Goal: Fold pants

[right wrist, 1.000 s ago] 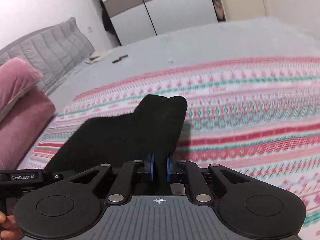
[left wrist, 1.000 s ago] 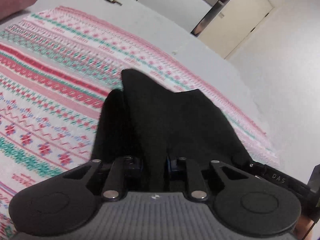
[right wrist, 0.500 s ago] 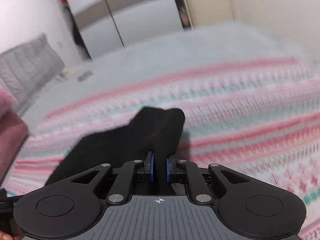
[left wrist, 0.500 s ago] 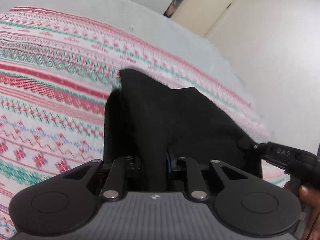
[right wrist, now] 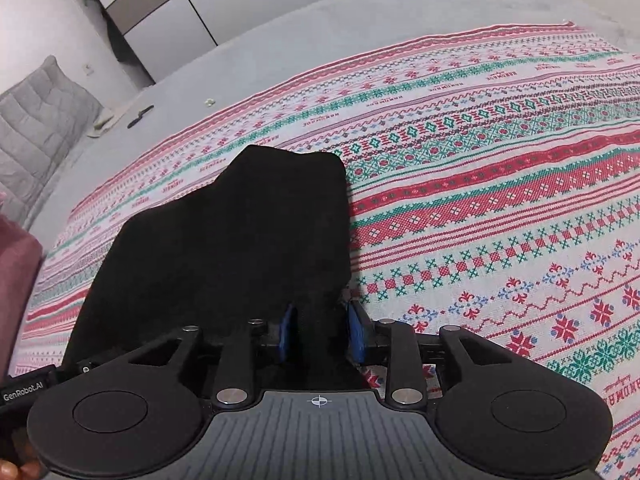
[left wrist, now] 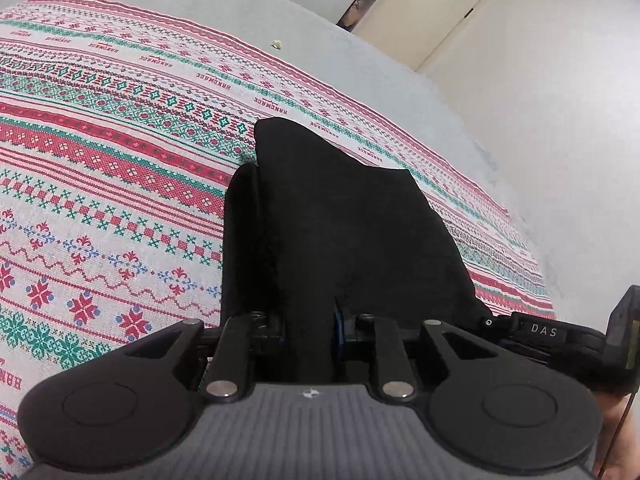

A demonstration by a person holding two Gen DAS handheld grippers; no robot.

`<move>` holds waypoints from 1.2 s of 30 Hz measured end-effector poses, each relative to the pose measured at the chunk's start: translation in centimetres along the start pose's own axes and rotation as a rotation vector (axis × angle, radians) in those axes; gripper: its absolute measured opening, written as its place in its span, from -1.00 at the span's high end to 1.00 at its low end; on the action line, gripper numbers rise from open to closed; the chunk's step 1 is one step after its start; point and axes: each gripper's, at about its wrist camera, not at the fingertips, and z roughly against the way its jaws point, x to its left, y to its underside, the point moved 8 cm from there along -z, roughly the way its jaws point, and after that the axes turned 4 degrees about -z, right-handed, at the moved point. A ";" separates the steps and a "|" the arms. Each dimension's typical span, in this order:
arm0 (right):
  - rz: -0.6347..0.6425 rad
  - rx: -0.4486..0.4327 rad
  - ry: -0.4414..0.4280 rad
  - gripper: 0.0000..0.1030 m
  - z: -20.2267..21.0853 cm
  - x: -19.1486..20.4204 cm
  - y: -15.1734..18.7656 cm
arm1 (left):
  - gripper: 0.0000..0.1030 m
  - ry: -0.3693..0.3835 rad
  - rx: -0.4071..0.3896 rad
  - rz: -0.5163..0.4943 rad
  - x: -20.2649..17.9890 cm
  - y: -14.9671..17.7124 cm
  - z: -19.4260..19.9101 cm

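Your left claw (left wrist: 308, 334) clamps the black pants (left wrist: 344, 216) | your right claw (right wrist: 322, 332) opening, pants between | patterned bedspread (right wrist: 500, 184) beneath

Pants (left wrist: 344, 232) lie folded on a patterned blanket (left wrist: 100, 168) spread over a bed (left wrist: 304, 28), their near edge between the left tongs (left wrist: 308, 332) and, to the right, the right tongs (right wrist: 320, 332). Beyond the blanket, a small dark object (right wrist: 140, 116) rests on the bare bed, a headboard (right wrist: 36, 120) to the left of it. Wardrobe doors (right wrist: 224, 4) stand behind the bed.
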 end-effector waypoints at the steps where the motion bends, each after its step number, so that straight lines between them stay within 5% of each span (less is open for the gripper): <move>1: -0.001 -0.001 -0.001 0.43 -0.1 -0.1 -0.1 | 0.13 -0.003 -0.003 -0.003 0.0 0.0 0.0; 22: -0.029 -0.015 0.027 0.56 0.6 -0.2 0.6 | 0.14 -0.045 -0.024 -0.119 -1.2 -0.8 0.6; 30: 0.169 -0.074 0.141 0.19 2.2 1.8 0.6 | -0.33 -0.114 0.016 -0.122 -1.2 -0.1 2.3; 36: 0.274 -0.174 0.104 -0.02 6.5 5.6 1.2 | -0.60 -0.289 -0.040 -0.201 -2.4 0.4 6.6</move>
